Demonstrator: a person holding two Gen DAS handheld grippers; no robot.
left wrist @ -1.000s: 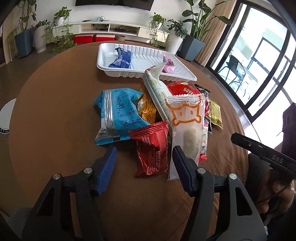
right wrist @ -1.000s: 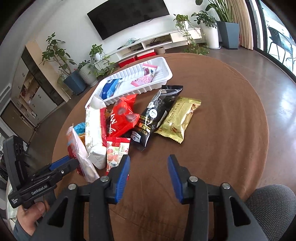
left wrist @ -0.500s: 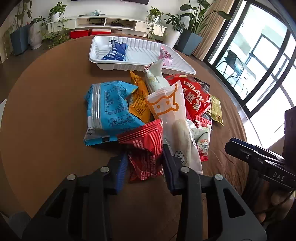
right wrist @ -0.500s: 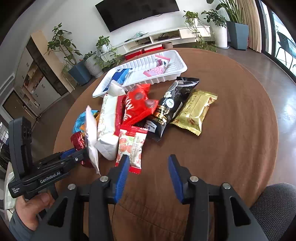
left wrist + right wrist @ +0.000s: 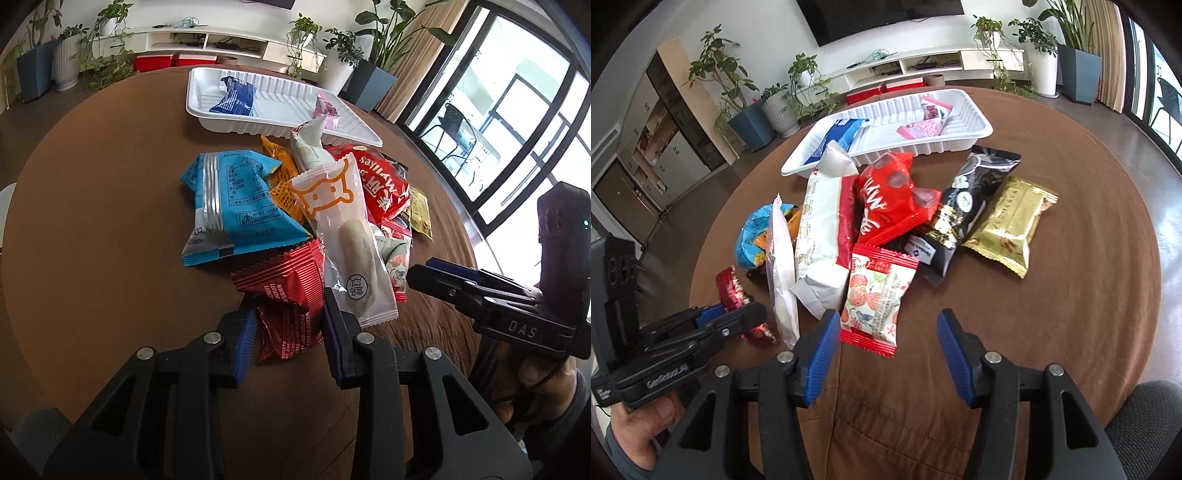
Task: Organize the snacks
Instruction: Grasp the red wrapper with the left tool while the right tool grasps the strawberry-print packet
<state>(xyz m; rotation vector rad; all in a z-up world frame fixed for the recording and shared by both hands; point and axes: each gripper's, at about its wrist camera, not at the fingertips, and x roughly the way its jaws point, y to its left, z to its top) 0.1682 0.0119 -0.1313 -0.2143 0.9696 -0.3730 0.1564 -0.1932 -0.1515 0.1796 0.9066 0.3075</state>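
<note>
Gripping the red packet (image 5: 291, 295) at the pile's near edge, the left gripper (image 5: 290, 332) should lift clear toward the tray (image 5: 207, 110); the right gripper (image 5: 882, 354), jaws apart and opening, holds nothing.

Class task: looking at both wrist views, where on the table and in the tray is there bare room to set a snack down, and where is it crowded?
Bare brown table lies right of the gold packet, and left of the blue packet. The white tray is bare in the middle, between its dark blue packet and pink packets. The pile before the tray is crowded.
</note>
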